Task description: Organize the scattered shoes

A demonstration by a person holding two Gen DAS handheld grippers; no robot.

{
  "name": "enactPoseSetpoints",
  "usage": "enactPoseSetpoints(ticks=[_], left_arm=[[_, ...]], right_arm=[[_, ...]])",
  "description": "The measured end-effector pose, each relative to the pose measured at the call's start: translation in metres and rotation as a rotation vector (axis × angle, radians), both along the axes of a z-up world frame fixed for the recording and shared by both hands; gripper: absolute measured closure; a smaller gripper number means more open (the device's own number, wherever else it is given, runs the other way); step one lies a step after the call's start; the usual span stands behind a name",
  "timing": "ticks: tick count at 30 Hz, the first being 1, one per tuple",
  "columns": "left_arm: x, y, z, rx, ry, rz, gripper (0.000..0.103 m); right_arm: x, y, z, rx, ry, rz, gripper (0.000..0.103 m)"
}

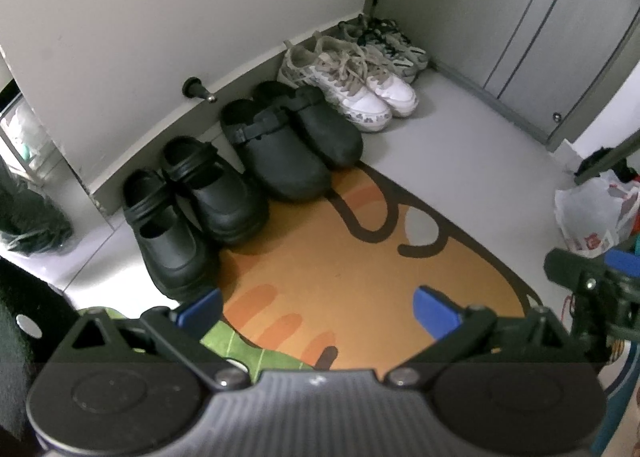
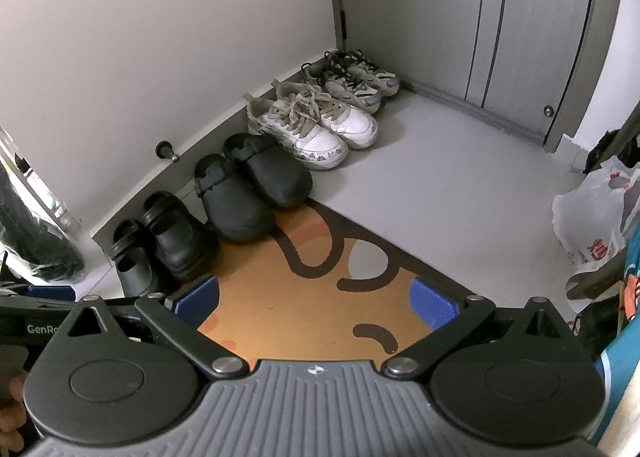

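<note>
So this looks pretty much wrapped up to me. Going left to right along the wall point(image 1: 120, 37) ahead of the left gripper point(image 1: 318, 307): first the black strap shoes point(image 1: 192, 209), paired up ahead and to the left of its left finger, the nearer toe almost down at the blue pad. Next over, the dark clogs point(image 1: 292, 145), side by side, toes just resting on the edge of the orange mat point(image 1: 360, 265). Then the white sneakers point(image 1: 352, 85) with the loose beige laces, further out and a bit right of centre. Last, the grey sneakers point(image 1: 384, 43) tucked into the far corner by the door point(image 1: 520, 17).

From the right gripper point(image 2: 314, 303) it's the same row, just shifted more to its left, so all four pairs sit ahead and left of it. Heels to the wall, toes pointing out, each pair touching or nearly so.

Both grippers are spread wide with nothing between the fingers, hanging over the mat.

What's left? Honestly not much that I can spot. No stray shoe on the floor point(image 2: 440, 177) in either view. Off to the far right there's a white plastic bag point(image 2: 592, 225) and some clutter, and the fisheye edge is too squashed to say if a shoe hides there. If anything, the strap shoes are slightly staggered, so maybe one nudge to square them up.
</note>
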State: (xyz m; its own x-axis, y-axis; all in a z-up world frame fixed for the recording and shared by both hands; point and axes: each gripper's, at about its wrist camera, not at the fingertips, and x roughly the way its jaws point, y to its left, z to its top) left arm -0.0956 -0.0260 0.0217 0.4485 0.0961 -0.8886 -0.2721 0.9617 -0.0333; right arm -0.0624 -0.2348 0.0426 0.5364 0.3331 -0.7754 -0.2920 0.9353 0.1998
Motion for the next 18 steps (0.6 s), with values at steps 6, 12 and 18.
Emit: enactPoseSetpoints(ticks=[6,12,18], left_arm=[[0.0011,-0.0013,0.0009,0.000,0.002,-0.005,0.000],[0.0032,-0.0027,0.0005,-0.002,0.005,-0.011,0.000],[0.0042,-0.0051,0.0012,0.000,0.001,-0.012,0.000]], right_arm=[[0.0009,0.0000,0.0030,0.001,-0.005,0.000,0.000],[0.0019,0.0009,0.0027,-0.008,-0.004,0.000,0.000],[0.0021,-0.0005,0.0063,-0.003,-0.012,-0.005,0.000]])
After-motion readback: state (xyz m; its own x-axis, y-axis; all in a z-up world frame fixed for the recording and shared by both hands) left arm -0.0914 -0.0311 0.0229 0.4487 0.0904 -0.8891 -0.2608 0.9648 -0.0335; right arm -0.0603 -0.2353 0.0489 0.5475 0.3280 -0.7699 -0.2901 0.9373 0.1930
